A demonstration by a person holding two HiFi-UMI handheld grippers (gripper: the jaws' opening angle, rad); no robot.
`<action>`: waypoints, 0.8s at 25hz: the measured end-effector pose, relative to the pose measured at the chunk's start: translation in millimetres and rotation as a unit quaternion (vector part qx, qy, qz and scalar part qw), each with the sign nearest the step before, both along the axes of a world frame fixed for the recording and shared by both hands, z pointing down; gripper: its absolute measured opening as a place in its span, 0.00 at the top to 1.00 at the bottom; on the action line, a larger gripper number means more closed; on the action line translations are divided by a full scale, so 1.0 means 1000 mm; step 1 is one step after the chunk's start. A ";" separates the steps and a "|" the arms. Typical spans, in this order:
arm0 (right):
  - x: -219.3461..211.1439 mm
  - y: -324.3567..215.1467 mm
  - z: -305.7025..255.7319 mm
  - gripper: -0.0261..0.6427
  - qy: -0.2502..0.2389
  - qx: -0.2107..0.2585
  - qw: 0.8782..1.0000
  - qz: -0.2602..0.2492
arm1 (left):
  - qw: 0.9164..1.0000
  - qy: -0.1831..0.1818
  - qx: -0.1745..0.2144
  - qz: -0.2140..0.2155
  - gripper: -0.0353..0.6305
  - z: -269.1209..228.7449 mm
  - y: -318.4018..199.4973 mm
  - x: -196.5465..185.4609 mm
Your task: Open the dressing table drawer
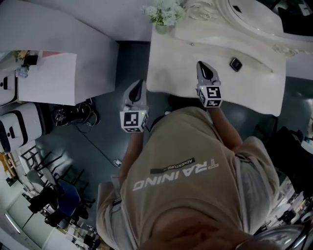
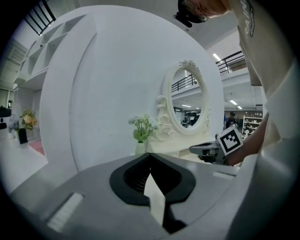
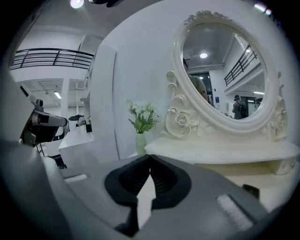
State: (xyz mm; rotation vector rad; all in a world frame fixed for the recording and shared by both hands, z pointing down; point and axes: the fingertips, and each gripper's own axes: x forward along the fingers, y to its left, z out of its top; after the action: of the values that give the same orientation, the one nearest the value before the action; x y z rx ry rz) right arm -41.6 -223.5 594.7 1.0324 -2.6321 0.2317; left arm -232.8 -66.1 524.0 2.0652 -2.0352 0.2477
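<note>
Beige shirt (image 1: 190, 146), left tongs (image 1: 140, 84) and right tongs (image 1: 202, 65) both closed empty, flower vase (image 1: 164, 15), mirror (image 1: 252, 13) on dressing table (image 1: 171, 68)

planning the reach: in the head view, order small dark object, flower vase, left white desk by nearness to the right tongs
From the right tongs:
1. small dark object, just to their right.
2. flower vase, ahead and to the left.
3. white desk, far off to the left.

Head view looks steeply down on the dressing table (image 1: 171, 63); both gripper views face its mirror (image 3: 225, 79).
</note>
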 end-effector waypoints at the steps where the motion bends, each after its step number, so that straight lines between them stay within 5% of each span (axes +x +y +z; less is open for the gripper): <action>1: -0.004 -0.008 0.005 0.96 -0.002 -0.006 1.000 0.003 | 1.000 0.000 -0.007 0.008 0.94 0.003 -0.010 0.000; 7: -0.021 -0.044 0.031 0.96 -0.003 -0.040 0.999 0.009 | 0.998 -0.015 -0.019 0.066 0.94 0.004 -0.079 0.017; 20: -0.031 -0.073 0.084 0.95 0.018 -0.101 0.994 0.032 | 0.988 0.017 -0.044 0.150 0.94 0.014 -0.154 0.043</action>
State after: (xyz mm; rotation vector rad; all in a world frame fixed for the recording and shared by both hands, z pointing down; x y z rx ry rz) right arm -72.4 -296.1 678.4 1.0434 -2.4840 0.4779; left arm -189.8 -220.4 538.1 2.2959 -1.6567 0.3431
